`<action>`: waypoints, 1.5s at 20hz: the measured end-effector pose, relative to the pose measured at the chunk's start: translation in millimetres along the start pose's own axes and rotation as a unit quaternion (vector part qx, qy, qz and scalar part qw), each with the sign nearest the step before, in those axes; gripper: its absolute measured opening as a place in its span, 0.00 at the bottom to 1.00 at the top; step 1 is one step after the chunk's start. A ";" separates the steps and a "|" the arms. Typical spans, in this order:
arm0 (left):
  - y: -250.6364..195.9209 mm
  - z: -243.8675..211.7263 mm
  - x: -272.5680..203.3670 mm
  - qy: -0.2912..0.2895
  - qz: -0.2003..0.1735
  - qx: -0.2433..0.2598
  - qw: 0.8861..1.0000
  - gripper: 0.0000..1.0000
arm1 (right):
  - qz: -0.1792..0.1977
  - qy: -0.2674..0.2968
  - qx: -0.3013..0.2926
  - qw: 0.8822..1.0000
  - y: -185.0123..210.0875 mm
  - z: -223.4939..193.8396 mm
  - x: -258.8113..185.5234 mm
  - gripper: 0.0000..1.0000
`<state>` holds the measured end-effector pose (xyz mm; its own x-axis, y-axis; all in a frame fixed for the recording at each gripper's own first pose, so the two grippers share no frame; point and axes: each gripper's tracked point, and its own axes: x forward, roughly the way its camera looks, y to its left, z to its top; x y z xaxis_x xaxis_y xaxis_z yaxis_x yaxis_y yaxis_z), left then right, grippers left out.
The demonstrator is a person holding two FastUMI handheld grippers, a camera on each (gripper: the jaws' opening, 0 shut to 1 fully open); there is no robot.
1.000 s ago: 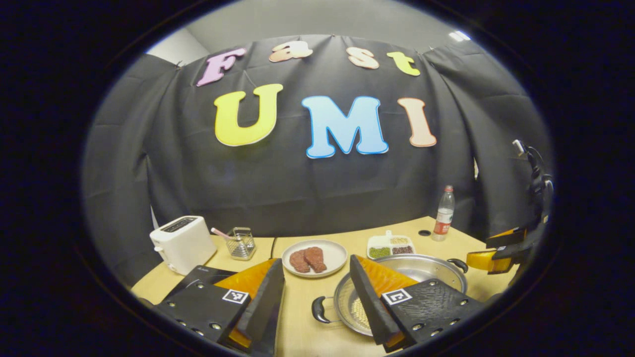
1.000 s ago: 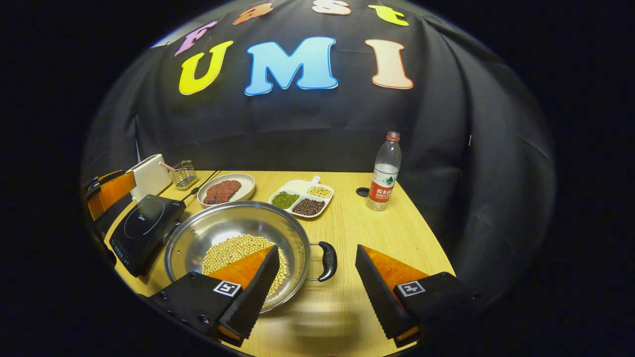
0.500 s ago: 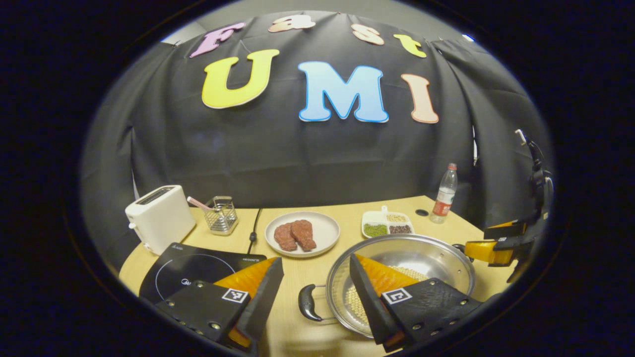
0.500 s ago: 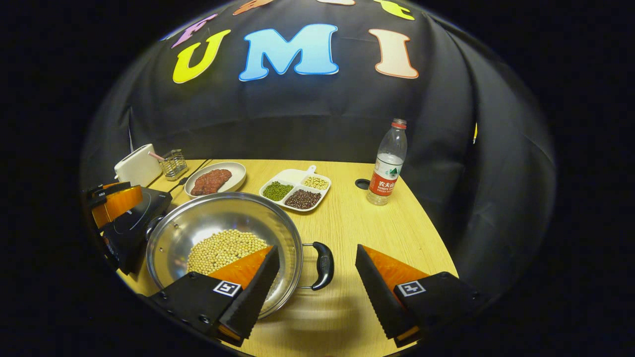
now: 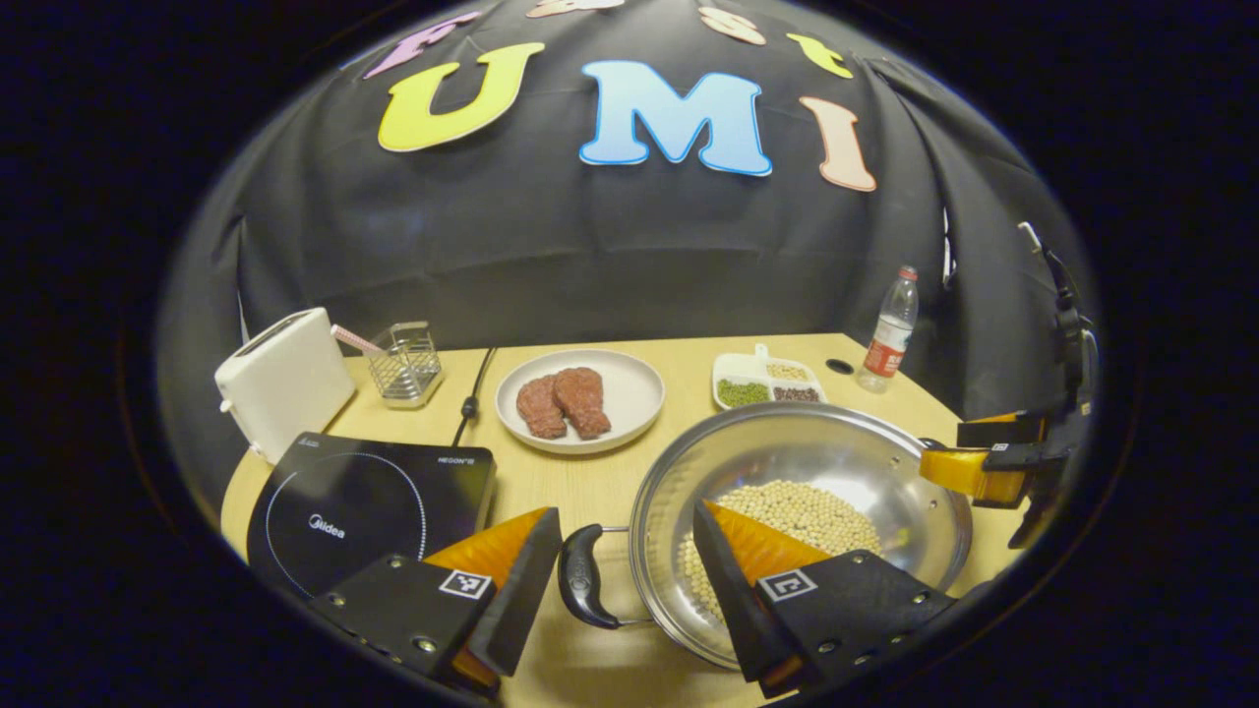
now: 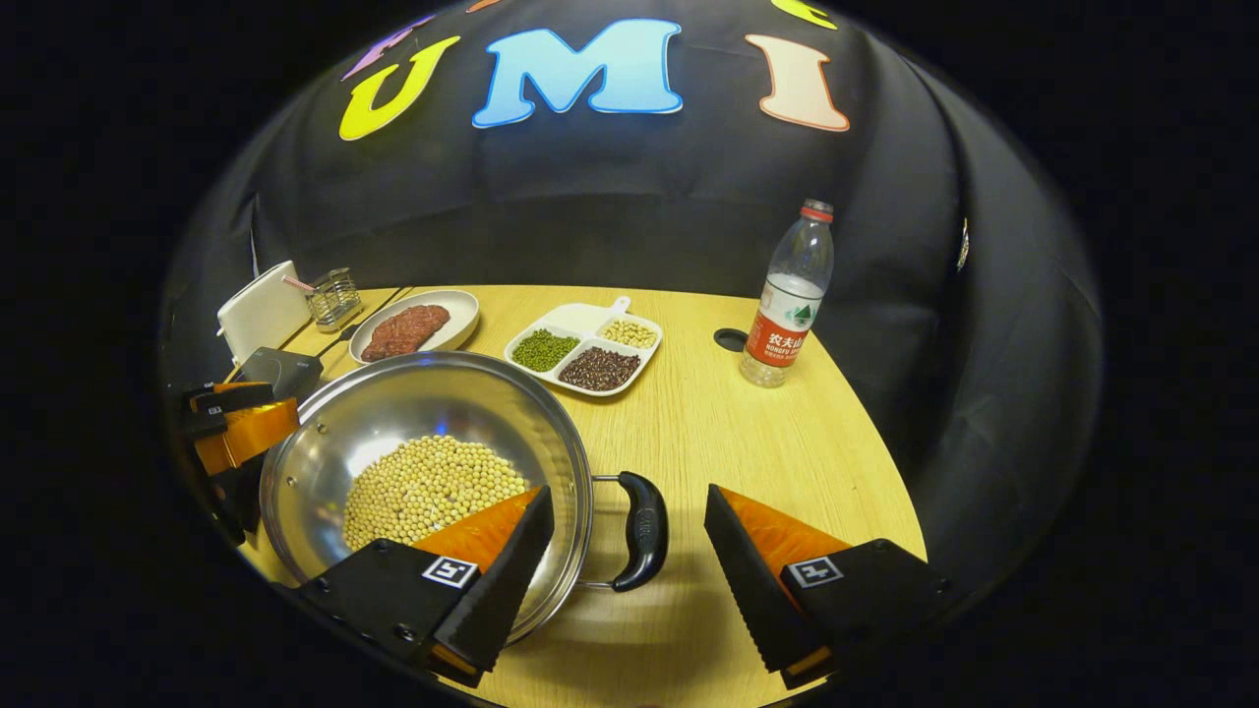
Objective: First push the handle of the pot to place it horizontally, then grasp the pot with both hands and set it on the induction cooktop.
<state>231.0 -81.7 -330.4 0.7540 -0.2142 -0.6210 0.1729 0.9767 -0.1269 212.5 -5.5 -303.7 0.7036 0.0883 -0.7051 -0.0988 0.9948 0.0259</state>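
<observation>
Pot [image 5: 802, 492] handles lie left–right; left claw [image 5: 627, 575] and right claw [image 6: 629, 560] spread, each straddling one.

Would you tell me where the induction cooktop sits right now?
In the left gripper view the induction cooktop lies at the table's near left, in front of the toaster and left of the pot, apart from its handle.

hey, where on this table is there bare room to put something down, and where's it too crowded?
Free: the wood between the pot's right handle, the bean tray and the water bottle; also the induction cooktop top. Crowded: the far edge, with toaster, wire holder, meat plate and tray close together, and around the pot.
</observation>
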 end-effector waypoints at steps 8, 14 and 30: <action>8.4 -17.3 11.5 0.030 0.007 0.004 1.000 0.80 | 0.001 0.023 0.009 1.000 1.4 -8.1 13.9 0.98; 9.2 -28.2 18.4 0.050 0.004 0.009 0.999 0.80 | -0.002 0.038 0.012 0.999 1.9 -16.4 19.6 0.99; 15.8 -35.9 20.0 0.068 0.015 0.004 0.998 0.55 | 0.005 0.038 0.029 0.999 13.5 -13.3 13.4 0.52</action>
<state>226.0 -70.2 -372.7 0.6666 -0.1798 -0.7234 0.1562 0.9826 -0.1003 211.2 8.4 -322.1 0.6467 0.0970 -0.7566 -0.0643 0.9953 0.0727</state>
